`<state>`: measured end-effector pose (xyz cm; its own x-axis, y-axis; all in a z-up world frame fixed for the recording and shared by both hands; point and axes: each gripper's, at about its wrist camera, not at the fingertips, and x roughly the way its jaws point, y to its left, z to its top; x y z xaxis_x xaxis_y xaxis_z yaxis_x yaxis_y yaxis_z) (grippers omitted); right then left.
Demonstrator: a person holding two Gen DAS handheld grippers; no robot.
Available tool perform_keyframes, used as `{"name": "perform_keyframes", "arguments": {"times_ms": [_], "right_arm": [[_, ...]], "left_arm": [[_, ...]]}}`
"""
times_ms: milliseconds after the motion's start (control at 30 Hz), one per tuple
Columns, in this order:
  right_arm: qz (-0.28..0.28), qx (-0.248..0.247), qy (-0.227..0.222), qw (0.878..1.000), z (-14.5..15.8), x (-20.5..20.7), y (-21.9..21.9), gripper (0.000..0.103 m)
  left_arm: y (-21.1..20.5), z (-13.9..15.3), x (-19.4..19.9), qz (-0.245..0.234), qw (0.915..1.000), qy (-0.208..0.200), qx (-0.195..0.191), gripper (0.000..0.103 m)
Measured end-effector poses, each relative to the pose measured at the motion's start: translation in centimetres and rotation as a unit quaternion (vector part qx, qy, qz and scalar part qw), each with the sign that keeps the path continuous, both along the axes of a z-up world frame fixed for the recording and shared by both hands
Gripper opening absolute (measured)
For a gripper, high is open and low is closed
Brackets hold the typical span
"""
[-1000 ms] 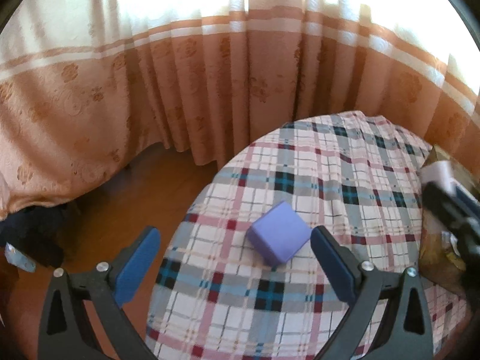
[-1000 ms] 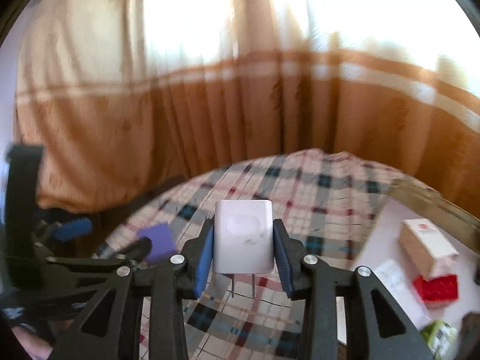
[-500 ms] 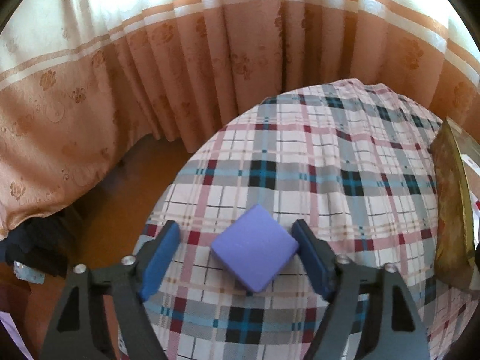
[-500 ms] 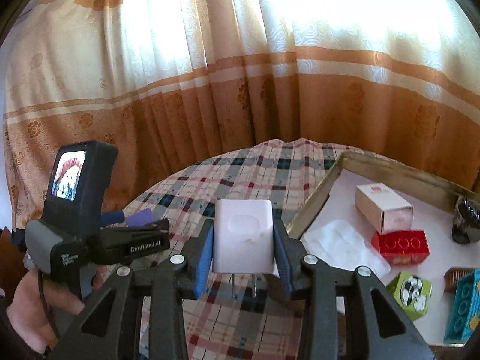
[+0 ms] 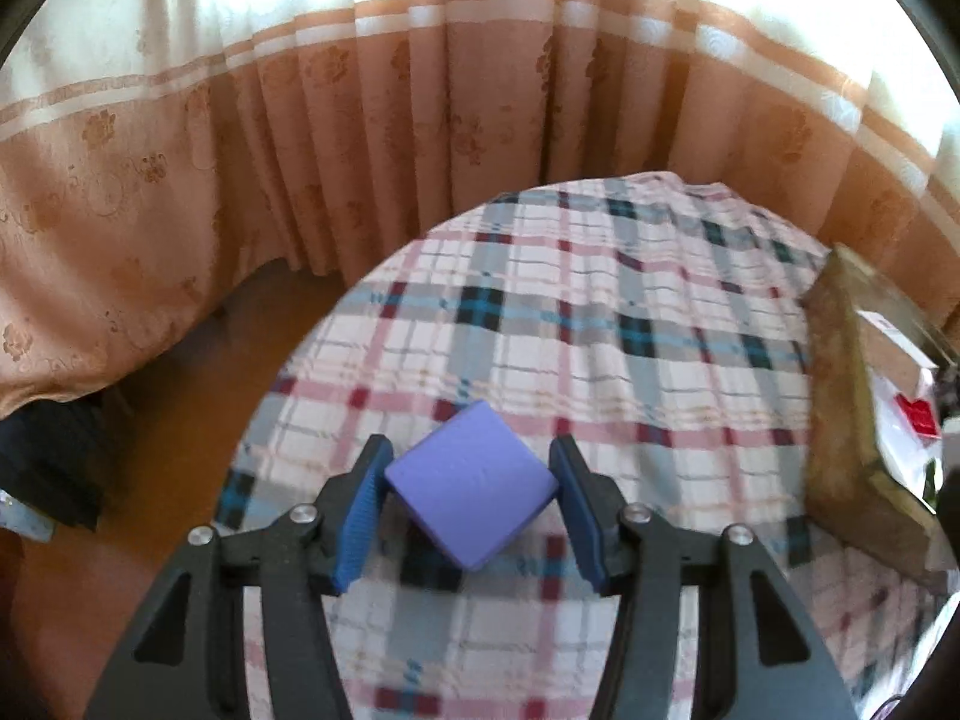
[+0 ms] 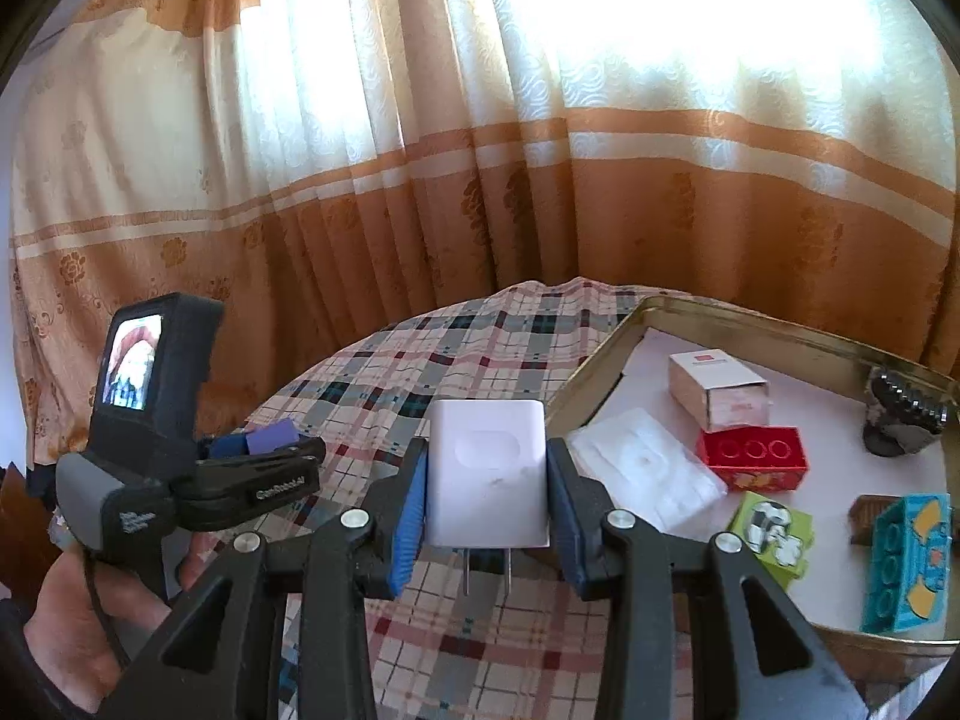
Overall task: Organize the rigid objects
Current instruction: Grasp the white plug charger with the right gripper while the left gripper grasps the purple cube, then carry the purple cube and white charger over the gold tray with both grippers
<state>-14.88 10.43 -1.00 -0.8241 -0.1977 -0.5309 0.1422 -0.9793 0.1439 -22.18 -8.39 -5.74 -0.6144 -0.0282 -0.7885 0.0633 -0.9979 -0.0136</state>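
Ahead of me: backlit curtain (image 6: 540, 138), cream over orange, floral bands. Round table under plaid cloth (image 5: 600, 324). Brown wood floor (image 5: 180, 372) at left.

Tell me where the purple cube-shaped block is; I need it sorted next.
The purple cube-shaped block sits between the blue pads of the left gripper, above the plaid tablecloth, left of the gold-rimmed tray.

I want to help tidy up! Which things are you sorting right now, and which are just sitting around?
Being sorted:
- purple block, between the left gripper fingers
- white plug charger, held in the right gripper
- tray with a small box, red brick, green cube and blue brick

Just there:
- checked tablecloth
- curtain
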Motion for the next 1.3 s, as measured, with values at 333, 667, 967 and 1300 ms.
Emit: {"name": "perform_keyframes", "arguments": {"times_ms": [333, 667, 967, 1300], "right_arm": [[-0.030, 0.000, 0.012, 0.999, 1.1, 2.4, 2.5, 0.041], [-0.084, -0.010, 0.023, 0.996, 2.3, 4.2, 7.7, 0.041], [-0.159, -0.023, 0.034, 0.986, 3.4, 5.0, 14.5, 0.040], [-0.208, -0.024, 0.049, 0.977, 4.9, 5.3, 19.2, 0.040]], "left_arm": [[4.7, 1.9, 4.4, -0.051, 0.9975, 0.027, 0.040, 0.054], [10.5, 6.0, 6.5, -0.106, 0.9909, 0.071, 0.045, 0.054], [15.6, 8.1, 6.8, -0.138, 0.9853, 0.090, 0.046, 0.054], [20.1, 9.2, 6.6, -0.162, 0.9804, 0.102, 0.049, 0.054]]}}
